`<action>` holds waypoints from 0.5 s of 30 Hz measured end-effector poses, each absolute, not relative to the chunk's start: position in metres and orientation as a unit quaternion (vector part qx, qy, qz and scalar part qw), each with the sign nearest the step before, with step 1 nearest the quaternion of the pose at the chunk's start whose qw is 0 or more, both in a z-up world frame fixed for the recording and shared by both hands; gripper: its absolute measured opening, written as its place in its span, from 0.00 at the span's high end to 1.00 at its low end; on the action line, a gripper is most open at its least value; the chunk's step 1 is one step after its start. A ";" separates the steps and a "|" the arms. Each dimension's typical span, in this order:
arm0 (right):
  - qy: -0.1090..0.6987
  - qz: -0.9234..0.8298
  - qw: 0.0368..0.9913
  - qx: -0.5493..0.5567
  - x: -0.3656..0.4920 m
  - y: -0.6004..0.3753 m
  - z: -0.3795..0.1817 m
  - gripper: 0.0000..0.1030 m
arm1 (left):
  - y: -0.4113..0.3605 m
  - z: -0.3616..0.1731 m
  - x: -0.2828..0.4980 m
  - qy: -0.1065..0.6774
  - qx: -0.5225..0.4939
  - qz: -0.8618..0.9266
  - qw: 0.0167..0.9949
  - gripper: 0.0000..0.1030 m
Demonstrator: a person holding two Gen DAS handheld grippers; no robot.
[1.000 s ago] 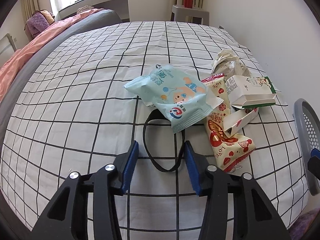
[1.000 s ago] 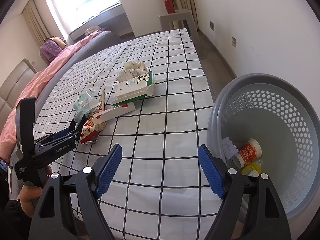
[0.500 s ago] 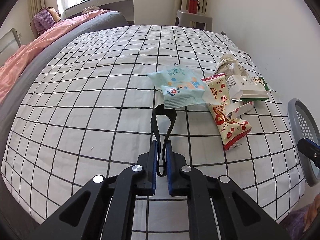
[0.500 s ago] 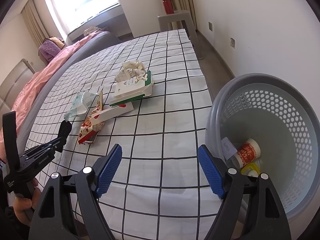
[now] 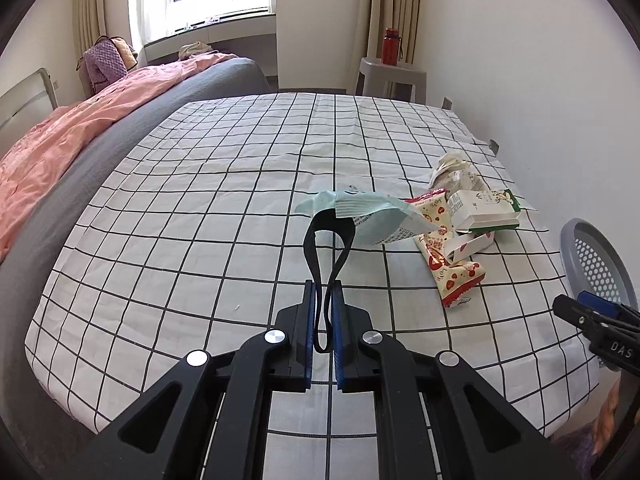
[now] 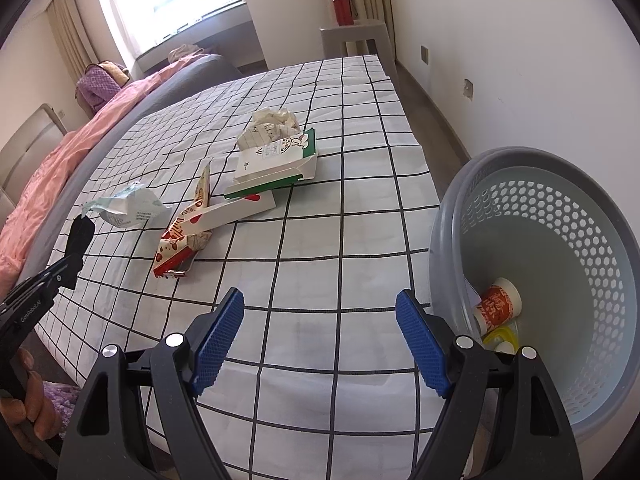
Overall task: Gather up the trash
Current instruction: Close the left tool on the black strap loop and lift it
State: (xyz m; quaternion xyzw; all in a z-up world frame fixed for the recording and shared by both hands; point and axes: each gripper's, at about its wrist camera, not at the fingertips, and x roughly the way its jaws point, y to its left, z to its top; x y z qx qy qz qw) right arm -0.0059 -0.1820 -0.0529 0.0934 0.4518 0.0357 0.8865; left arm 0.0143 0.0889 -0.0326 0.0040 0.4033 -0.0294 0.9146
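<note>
Left gripper [image 5: 322,320] clamped on a black elastic loop [image 5: 328,248], jaws pressed together over the band; the loop rises ahead of the fingers and its far end sits under the pale blue wrapper [image 5: 372,216], which looks tipped up on it; we cannot tell whether the loop is attached to the wrapper or merely caught beneath.

Right gripper [image 6: 320,336] jaws wide apart, holding nothing, just left of the grey basket [image 6: 452,216], which already holds a paper cup [image 6: 498,306].

Remaining trash ahead of and to the right of the left gripper: red snack bag [image 5: 448,264], white-and-green carton [image 5: 484,210], crumpled paper [image 5: 450,168], all on the checked sheet [image 5: 200,220].

Risks, as we judge them: the thin band could slip from the pads; the wrapper could slide off mid-carry and land on the floor; a pull might drag the neighbouring snack bag; the carry must clear the right gripper.
</note>
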 end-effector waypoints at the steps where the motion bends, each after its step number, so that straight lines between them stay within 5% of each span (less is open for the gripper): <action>1: 0.452 0.036 0.886 0.092 -0.005 -0.181 -0.053 0.26 | 0.090 -0.030 0.013 0.399 0.000 -0.033 0.916 0.92; 15: 0.455 0.047 0.886 0.075 0.000 -0.160 -0.059 0.26 | 0.100 -0.007 -0.001 0.359 -0.025 -0.064 0.931 0.92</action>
